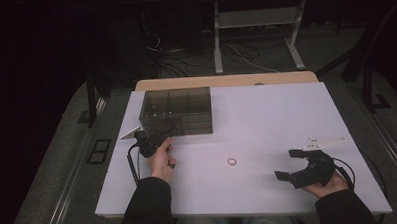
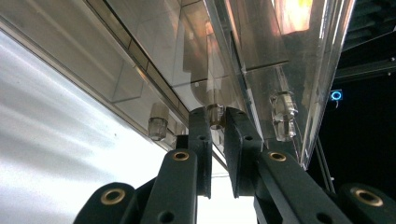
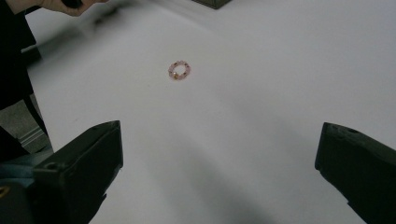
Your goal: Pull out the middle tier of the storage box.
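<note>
Left gripper view: left gripper (image 2: 215, 122) pinches drawer knob (image 2: 215, 115).

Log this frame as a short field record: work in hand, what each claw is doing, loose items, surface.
work in hand: left claw shut on small clear knob at the front of the smoky transparent plastic drawer box
left hand: at the box's front left corner
right claw: open, holding nothing, near the table's right front, jaws pointing toward the bracelet
loose item: small pink beaded bracelet, lying alone mid-table between the two claws
surface: white tabletop
</note>
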`<state>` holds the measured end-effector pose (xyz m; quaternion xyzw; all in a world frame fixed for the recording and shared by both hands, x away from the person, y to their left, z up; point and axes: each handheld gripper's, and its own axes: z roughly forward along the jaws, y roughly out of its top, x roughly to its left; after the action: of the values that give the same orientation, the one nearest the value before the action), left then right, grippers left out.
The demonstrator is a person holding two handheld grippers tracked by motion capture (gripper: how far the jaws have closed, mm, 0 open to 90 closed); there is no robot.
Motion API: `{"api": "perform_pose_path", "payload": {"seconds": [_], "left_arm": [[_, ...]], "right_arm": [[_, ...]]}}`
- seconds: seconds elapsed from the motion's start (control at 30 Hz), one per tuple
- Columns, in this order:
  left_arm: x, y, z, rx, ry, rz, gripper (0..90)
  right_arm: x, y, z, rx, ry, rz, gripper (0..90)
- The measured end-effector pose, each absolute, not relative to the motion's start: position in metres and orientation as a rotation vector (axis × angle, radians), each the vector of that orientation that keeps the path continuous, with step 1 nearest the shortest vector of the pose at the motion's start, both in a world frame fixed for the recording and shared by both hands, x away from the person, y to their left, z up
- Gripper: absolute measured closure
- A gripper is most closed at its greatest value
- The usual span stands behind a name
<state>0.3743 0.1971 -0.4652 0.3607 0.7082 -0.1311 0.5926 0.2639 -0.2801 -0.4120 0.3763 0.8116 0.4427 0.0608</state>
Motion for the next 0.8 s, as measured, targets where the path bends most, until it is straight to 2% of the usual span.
{"api": "perform_pose_path", "payload": {"seconds": [0.8], "left_arm": [[0.358, 0.197, -0.464, 0.837, 1.654, -0.291, 80.4]], "right_arm": [[0.264, -0.281, -0.412, 1.143, 2.453, 1.337, 0.4]]}}
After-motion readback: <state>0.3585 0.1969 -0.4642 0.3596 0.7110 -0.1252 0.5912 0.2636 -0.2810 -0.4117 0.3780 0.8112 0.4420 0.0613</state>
